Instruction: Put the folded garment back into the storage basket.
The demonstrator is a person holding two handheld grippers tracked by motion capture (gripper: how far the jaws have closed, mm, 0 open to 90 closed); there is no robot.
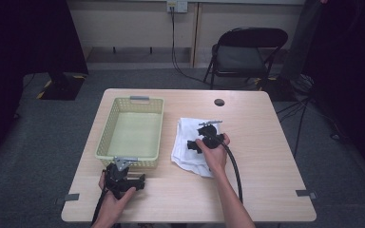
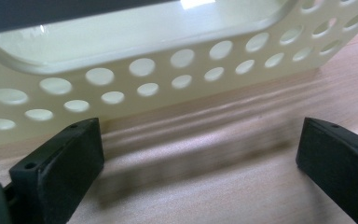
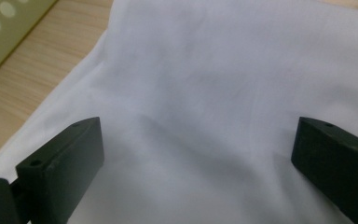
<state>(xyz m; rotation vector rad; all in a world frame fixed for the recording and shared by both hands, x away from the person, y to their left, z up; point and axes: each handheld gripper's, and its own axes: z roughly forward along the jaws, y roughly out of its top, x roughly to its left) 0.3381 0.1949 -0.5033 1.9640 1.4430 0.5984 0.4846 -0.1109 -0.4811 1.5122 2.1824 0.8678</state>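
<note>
Here, right tongs [image 3: 196, 154] agape over the white cloth [image 3: 223, 84] — left tongs [image 2: 200, 158] likewise apart, just before the perforated basket [image 2: 168, 74].

The left claw [image 2: 198, 154], jaws wide apart, faces the perforated basket [image 2: 168, 70] across bare table [image 2: 223, 186].

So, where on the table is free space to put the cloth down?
Bare wood lies right of the cloth up to the table edge, and along the far edge around the dark hole. The basket is empty too. Crowded: between basket and cloth, and near the left gripper.
</note>
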